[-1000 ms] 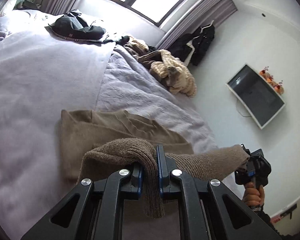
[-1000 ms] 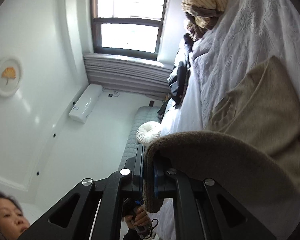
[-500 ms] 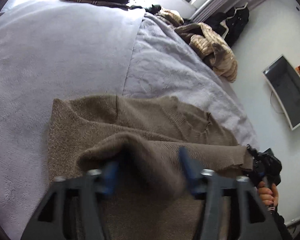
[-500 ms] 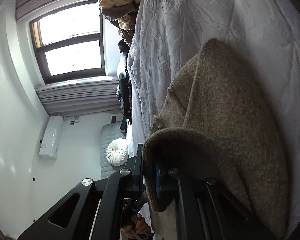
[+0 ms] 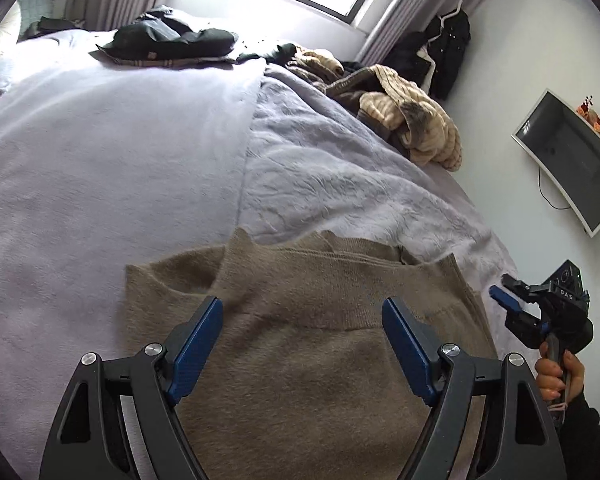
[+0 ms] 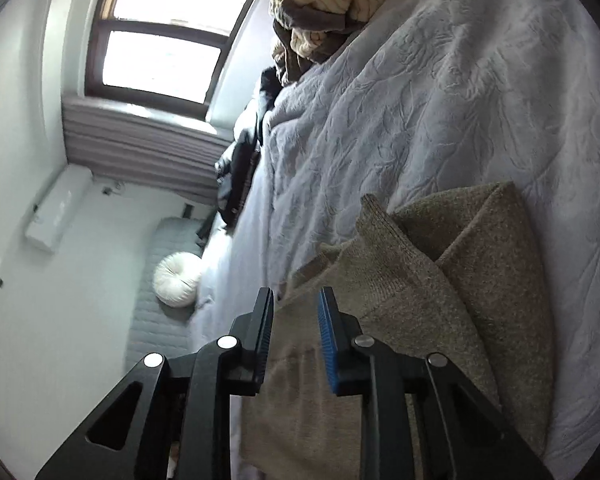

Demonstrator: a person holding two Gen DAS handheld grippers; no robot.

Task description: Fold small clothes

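A tan knitted garment point(image 5: 308, 320) lies folded over on the pale lilac bed cover point(image 5: 100, 152). My left gripper point(image 5: 302, 312) is wide open just above the garment and holds nothing. In the right wrist view the same garment point(image 6: 440, 288) shows its folded layers, and my right gripper point(image 6: 296, 312) is open with a narrow gap, empty, at the garment's edge. The right gripper point(image 5: 504, 292) also shows in the left wrist view at the garment's right side, held by a hand.
A cream and brown pile of clothes point(image 5: 412, 120) lies at the far right of the bed, a dark garment point(image 5: 172, 44) at the far side. A wall screen point(image 5: 572, 164) hangs at right. The bed's edge runs along the garment's right side.
Both grippers have let go of the garment's edge and opened. The lifted fold now lies flat on the garment, and both grippers have pulled back a little.
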